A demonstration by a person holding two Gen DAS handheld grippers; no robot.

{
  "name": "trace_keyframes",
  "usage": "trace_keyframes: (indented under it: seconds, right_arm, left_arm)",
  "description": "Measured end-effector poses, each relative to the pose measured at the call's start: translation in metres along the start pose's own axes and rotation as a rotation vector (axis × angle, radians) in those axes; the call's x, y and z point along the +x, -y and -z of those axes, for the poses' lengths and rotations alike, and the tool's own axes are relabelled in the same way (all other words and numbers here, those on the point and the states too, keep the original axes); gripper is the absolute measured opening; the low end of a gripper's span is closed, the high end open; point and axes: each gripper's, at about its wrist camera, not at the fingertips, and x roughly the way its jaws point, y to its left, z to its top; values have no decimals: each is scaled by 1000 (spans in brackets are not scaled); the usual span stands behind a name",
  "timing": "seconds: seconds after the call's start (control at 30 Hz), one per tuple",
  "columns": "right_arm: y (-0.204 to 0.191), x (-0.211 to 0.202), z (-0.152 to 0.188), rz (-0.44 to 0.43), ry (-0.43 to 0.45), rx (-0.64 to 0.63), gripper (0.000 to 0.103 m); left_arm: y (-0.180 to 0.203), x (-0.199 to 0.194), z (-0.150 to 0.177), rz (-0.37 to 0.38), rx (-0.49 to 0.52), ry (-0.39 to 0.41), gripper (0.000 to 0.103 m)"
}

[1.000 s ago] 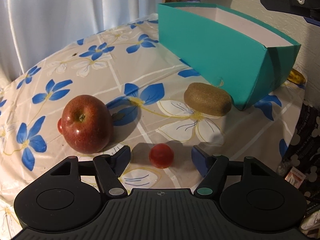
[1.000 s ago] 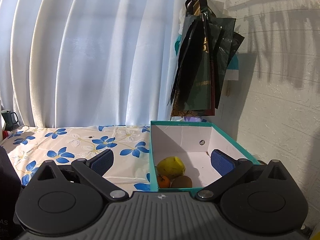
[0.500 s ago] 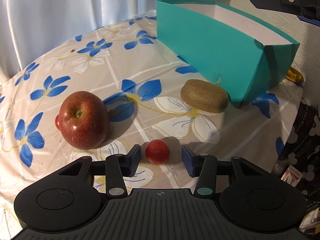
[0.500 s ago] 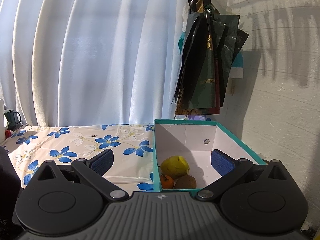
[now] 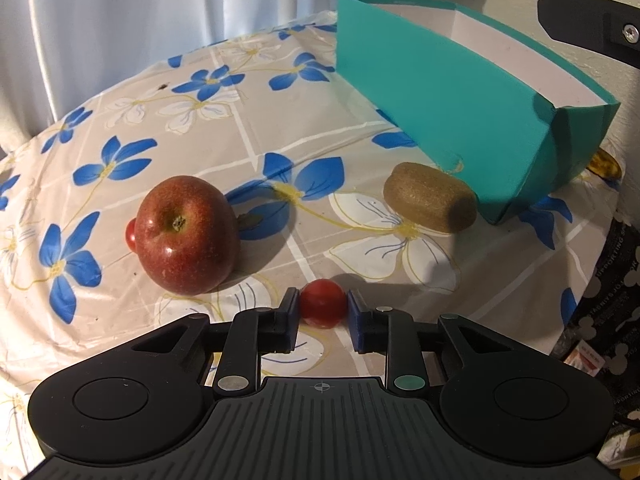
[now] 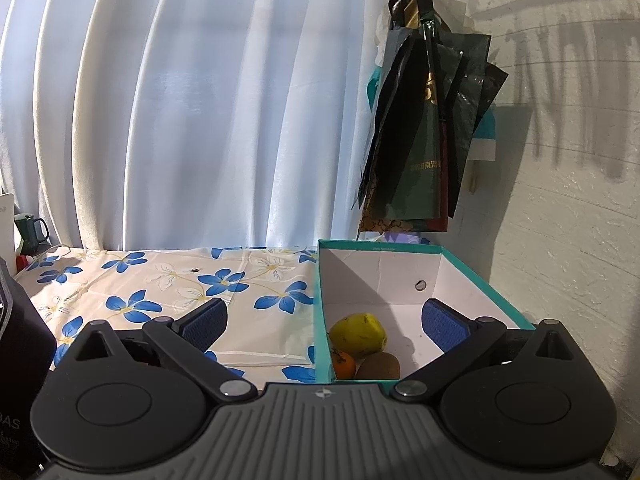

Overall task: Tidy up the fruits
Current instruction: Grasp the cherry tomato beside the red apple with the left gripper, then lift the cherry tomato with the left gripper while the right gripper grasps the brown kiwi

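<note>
In the left wrist view a small red tomato sits on the flowered tablecloth, and my left gripper is shut on it, a blue pad pressing each side. A red apple stands to the left with a second small tomato peeking out behind it. A brown kiwi lies against the teal box. In the right wrist view my right gripper hangs open above the teal box, which holds a yellow fruit, a small orange and a kiwi.
The right gripper's arm shows at the top right of the left wrist view. A banana tip pokes out behind the box. Dark bags hang on the wall behind it. A white curtain backs the table; a green mug stands far left.
My left gripper's jaws have closed from wide open onto the small tomato between them. The right gripper has stayed open in the same place.
</note>
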Motion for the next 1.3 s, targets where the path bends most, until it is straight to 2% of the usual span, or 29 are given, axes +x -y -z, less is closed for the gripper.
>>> trace_keyframes:
  seconds: [0.33,0.5,0.8,0.83,1.0,1.03,1.07,1.13,1.23,1.3]
  right_arm:
    - [-6,5,-1,-26,-4,-16,103]
    - [-13,11,3,-52,-16,-28,103]
    - [-27,29,21,-115,-86,-55,102]
    - [-28,30,23,-128,-91,-58,99]
    - [-38,35,33,-193,-100,-93,95]
    - [-40,39,36,-198,-111,-100,91]
    - [-41,44,40,-200,-128,-105,88]
    - [-43,57,50,-196,-174,-111,75]
    - [-43,79,66,-163,-256,-117,66]
    - [-43,82,73,-144,-256,-123,66]
  left_arm:
    - [-15,-21,-8,-44,-49,35,28]
    - [-33,-34,-9,-69,-108,53,28]
    - [-56,-52,-11,-110,-183,80,28]
    - [-58,-53,-11,-113,-186,80,28]
    - [-64,-56,-10,-124,-215,84,28]
    - [-64,-57,-9,-126,-219,84,28]
    - [-65,-57,-9,-129,-221,83,28]
    - [-65,-58,-7,-133,-227,81,28]
    - [-66,-59,-5,-139,-233,76,28]
    - [-67,-60,-4,-141,-237,74,28]
